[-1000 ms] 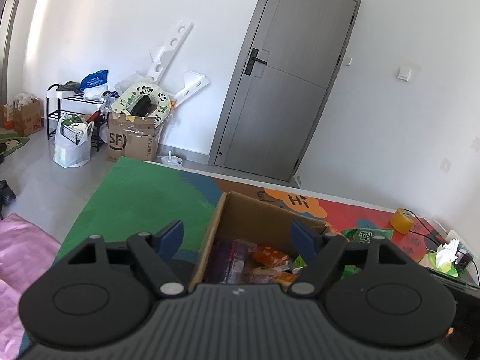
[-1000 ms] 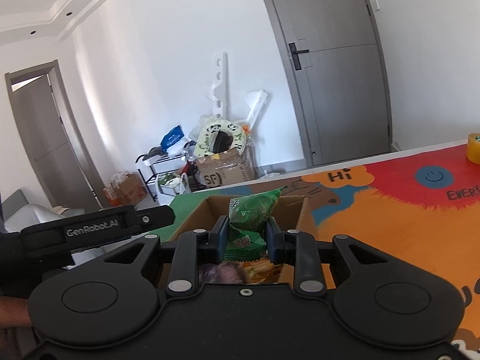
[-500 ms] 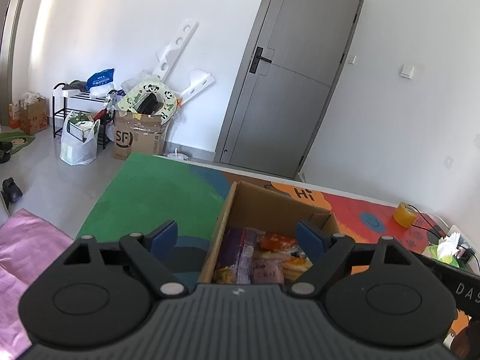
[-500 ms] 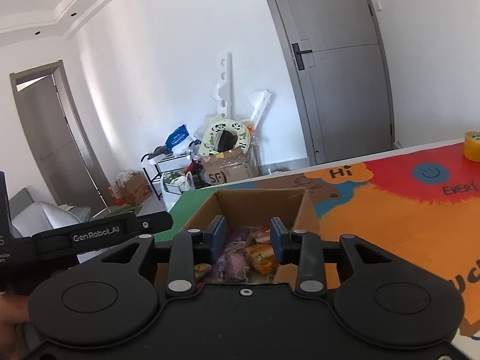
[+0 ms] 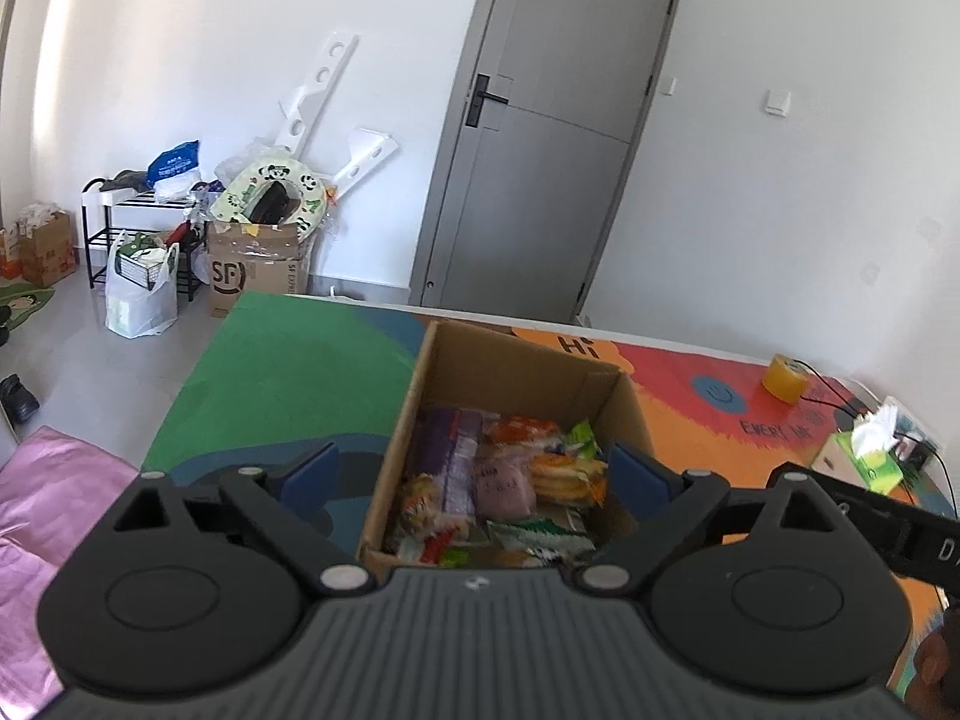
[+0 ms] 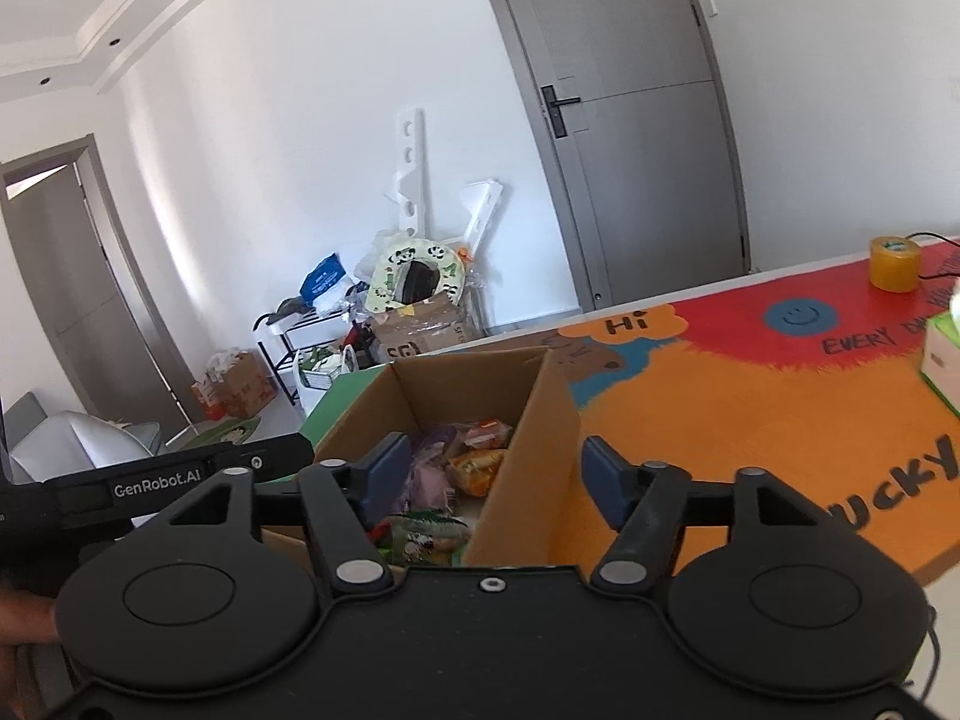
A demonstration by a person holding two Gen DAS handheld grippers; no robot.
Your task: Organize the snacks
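An open cardboard box (image 5: pixel 516 360) stands on the colourful table mat and holds several snack packets (image 5: pixel 504 480), purple, orange and green. My left gripper (image 5: pixel 474 471) hangs over the box's near end with its jaws opening wide and nothing pressed between them. In the right wrist view the same box (image 6: pixel 540 414) lies ahead with its packets (image 6: pixel 456 468) inside. My right gripper (image 6: pixel 495 468) is above the box's near right wall, jaws opening, holding nothing. The green packet (image 6: pixel 429 531) lies in the box below it.
A roll of yellow tape (image 5: pixel 786 378) and a green tissue box (image 5: pixel 864 462) sit on the mat's (image 6: pixel 750 420) right side. Beyond the table are a grey door (image 5: pixel 540 168), an SF carton (image 5: pixel 258 270), a shelf and bags. A pink sheet (image 5: pixel 42 516) lies at left.
The right gripper let go of the green packet, which dropped into the box, and its jaws spread. The left gripper's jaws widened. Both grippers drew back, showing more of the box.
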